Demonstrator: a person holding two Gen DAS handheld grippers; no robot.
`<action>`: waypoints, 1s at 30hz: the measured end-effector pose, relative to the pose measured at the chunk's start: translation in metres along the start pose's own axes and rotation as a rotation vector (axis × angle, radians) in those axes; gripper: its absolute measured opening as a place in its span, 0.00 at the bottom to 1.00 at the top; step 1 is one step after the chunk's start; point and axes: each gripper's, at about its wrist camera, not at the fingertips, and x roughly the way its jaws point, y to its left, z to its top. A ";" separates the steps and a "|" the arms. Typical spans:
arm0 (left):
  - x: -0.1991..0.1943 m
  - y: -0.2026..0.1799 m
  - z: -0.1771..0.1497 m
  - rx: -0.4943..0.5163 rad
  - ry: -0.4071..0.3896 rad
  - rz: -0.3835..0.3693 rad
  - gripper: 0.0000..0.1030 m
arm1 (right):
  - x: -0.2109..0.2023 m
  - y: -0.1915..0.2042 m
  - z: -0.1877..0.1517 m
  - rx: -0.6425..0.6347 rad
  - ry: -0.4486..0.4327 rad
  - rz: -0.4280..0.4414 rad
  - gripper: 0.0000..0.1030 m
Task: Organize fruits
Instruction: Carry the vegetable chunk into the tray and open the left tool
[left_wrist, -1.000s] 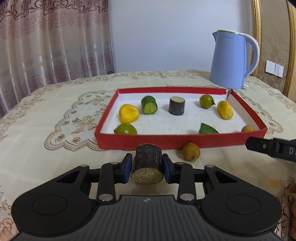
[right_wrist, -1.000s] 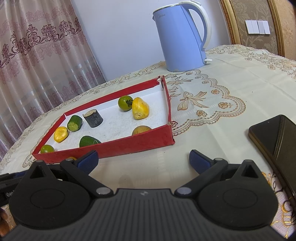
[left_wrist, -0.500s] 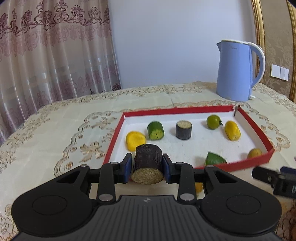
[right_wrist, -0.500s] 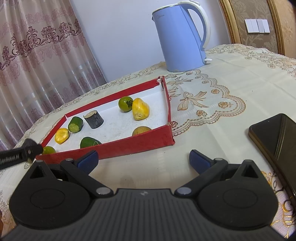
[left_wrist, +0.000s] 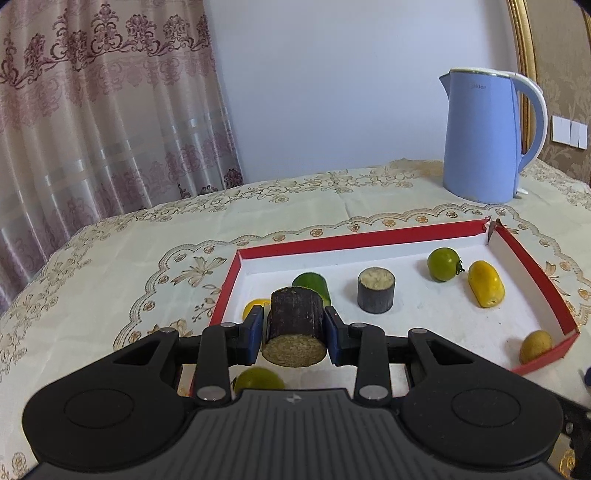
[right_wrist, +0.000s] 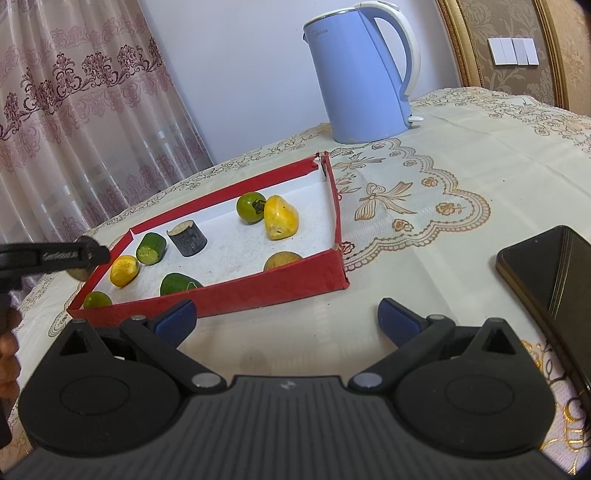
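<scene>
In my left gripper (left_wrist: 294, 332) the two blue pads are clamped on the sides of a dark cane piece (left_wrist: 294, 325), which hangs above the near left part of the red tray (left_wrist: 532, 266). I judge this piece stiff and rather light, with rough bark that should not slip; the curved sides are the right place to hold it, because the cut ends are fibrous. My right gripper (right_wrist: 286, 321) has its fingers wide apart and holds nothing, over the bare tablecloth (right_wrist: 424, 192) in front of the tray.

Further away, a second cane piece (left_wrist: 376, 290) stands upright in the tray, beside a cucumber piece (left_wrist: 314, 284). The right wrist view shows a black phone (right_wrist: 546, 273) and a cut green wedge (right_wrist: 180, 283), which the left view does not show. Behind everything stands the blue kettle (left_wrist: 484, 136).
</scene>
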 end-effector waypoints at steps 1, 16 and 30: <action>0.003 -0.002 0.002 0.003 0.004 -0.002 0.33 | 0.000 0.000 0.000 0.000 0.000 0.000 1.00; 0.049 -0.027 0.016 0.049 0.065 0.010 0.33 | 0.000 0.000 0.000 0.000 0.000 0.000 1.00; 0.060 -0.035 0.020 0.062 0.091 0.002 0.33 | -0.001 0.001 0.000 -0.003 0.002 -0.002 1.00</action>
